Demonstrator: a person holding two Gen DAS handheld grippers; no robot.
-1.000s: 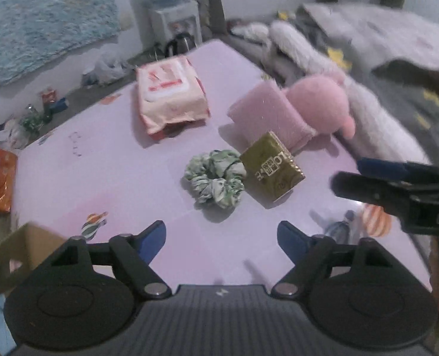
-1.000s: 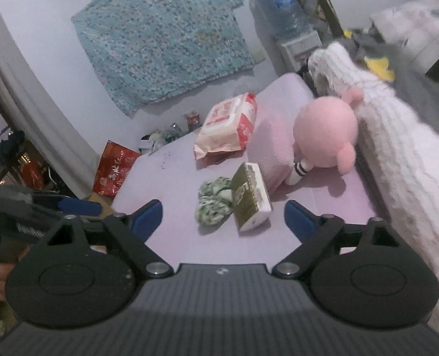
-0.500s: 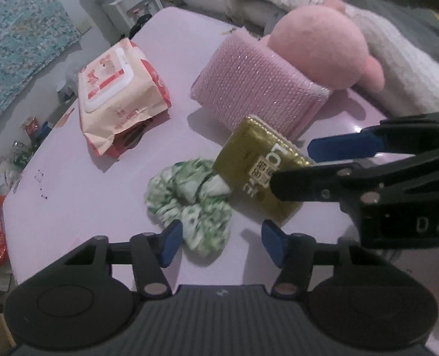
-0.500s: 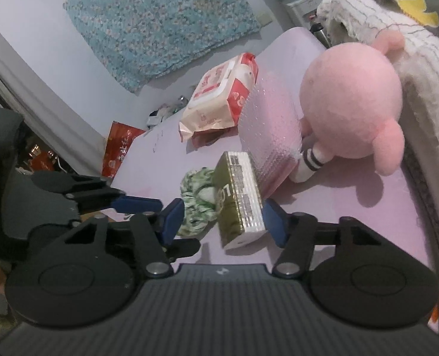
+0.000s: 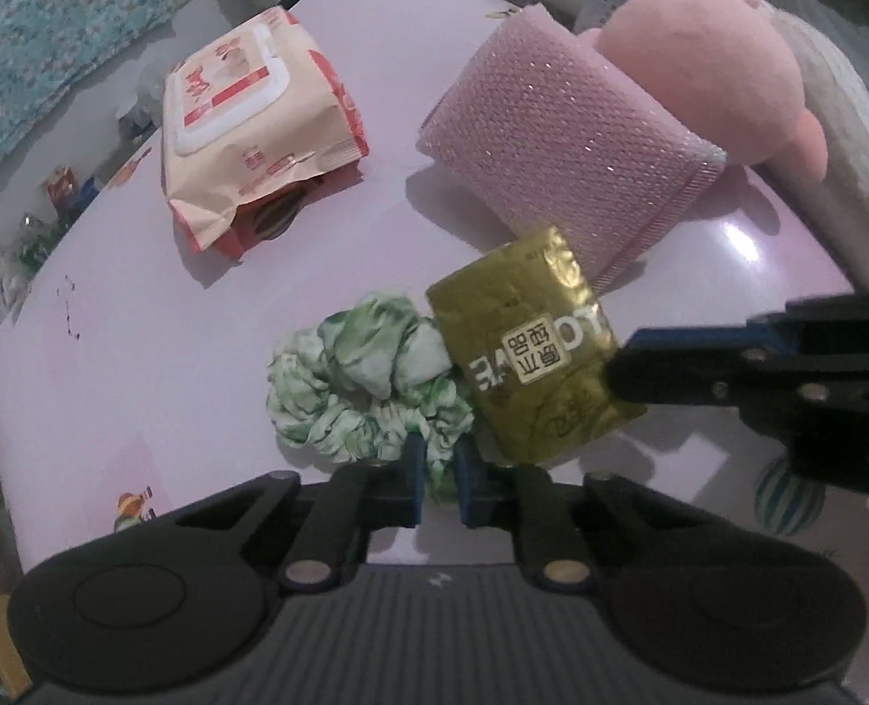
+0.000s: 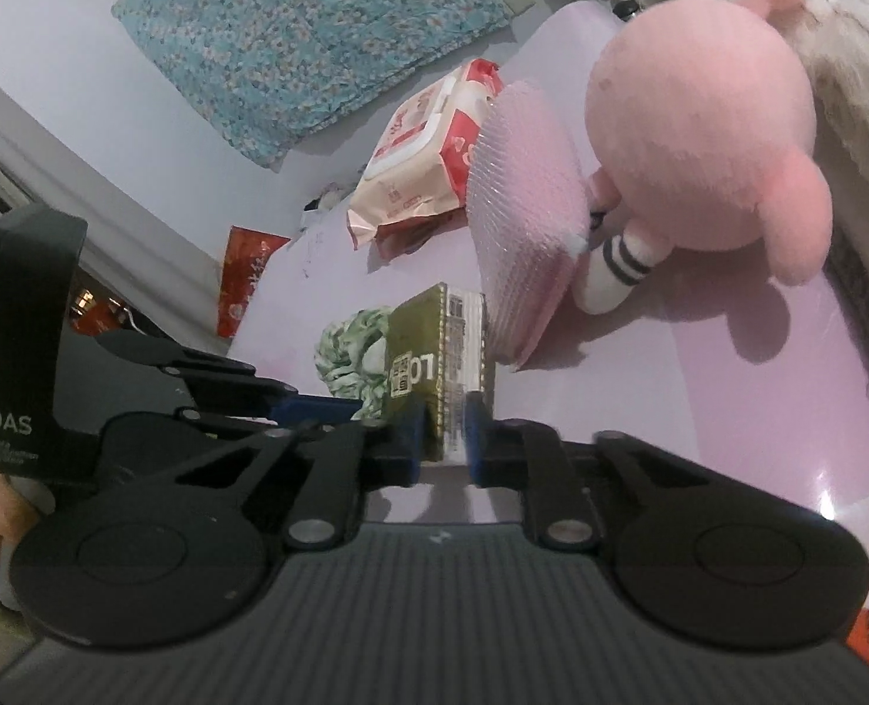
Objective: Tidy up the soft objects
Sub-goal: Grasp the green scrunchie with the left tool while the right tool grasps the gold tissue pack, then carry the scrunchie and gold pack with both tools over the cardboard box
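While L gripper [image 5: 438, 473] pinches green scrunchie [image 5: 363, 388], R gripper [image 6: 443, 440] clamps gold pack [image 6: 434, 352], prob. touching pink sponge [image 6: 522, 235]

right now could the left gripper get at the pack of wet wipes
Probably not at once: the left gripper is shut on the green scrunchie, so it is occupied. The way itself looks free: only bare pink table lies between it and the wet wipes pack.
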